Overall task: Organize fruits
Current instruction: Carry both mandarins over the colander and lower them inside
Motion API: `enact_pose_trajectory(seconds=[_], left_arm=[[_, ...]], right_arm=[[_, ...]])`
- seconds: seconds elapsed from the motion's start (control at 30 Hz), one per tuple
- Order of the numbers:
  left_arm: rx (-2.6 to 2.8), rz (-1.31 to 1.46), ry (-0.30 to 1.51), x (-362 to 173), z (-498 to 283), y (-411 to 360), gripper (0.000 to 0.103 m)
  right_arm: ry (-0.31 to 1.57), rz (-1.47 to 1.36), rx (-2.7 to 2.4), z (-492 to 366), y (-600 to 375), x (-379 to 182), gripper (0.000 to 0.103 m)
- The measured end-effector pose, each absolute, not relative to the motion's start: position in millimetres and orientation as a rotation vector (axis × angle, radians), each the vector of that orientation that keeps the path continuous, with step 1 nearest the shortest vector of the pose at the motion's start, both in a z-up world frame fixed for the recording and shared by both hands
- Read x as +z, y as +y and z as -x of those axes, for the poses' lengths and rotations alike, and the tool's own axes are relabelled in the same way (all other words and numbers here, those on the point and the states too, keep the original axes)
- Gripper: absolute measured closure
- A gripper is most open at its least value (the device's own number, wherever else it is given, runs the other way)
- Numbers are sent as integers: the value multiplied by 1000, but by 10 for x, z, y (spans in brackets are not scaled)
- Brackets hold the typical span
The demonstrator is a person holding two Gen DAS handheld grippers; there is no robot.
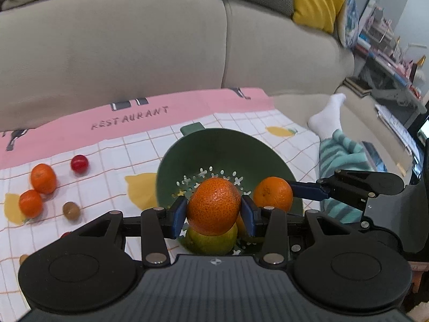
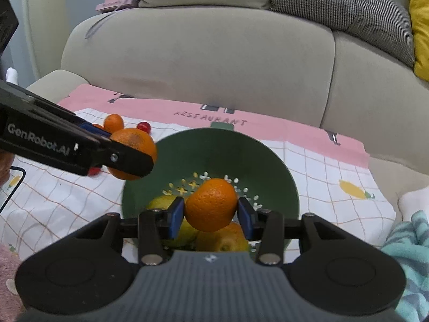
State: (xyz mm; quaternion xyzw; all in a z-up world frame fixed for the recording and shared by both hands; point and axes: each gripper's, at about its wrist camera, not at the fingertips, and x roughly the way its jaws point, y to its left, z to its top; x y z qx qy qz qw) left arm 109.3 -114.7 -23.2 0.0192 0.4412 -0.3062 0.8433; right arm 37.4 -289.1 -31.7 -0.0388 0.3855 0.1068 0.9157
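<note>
Oranges (image 1: 213,206) (image 2: 211,205) sit clamped in both tools (image 1: 214,212) (image 2: 211,213) over the bowl (image 1: 228,147); we should lower before releasing gently.

The left gripper (image 1: 214,216) is angled downward, its blue pads (image 1: 180,216) clamped on a mandarin (image 1: 213,206). The right gripper (image 2: 211,214) is tilted down likewise, closed on a second mandarin (image 2: 211,205). Both are held close together, tips converging.
</note>
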Motion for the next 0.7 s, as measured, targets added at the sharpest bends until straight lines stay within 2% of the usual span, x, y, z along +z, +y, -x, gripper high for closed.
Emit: enact_pose_trajectory(seconds=[0.3, 0.7], left_arm=[[-606, -76, 1082, -475, -1510, -1402, 54], [-551, -139, 1198, -715, -1768, -1565, 54]], right_arm=[[851, 85, 235, -699, -2978, -566, 62], [923, 73, 277, -1039, -3012, -838, 62]])
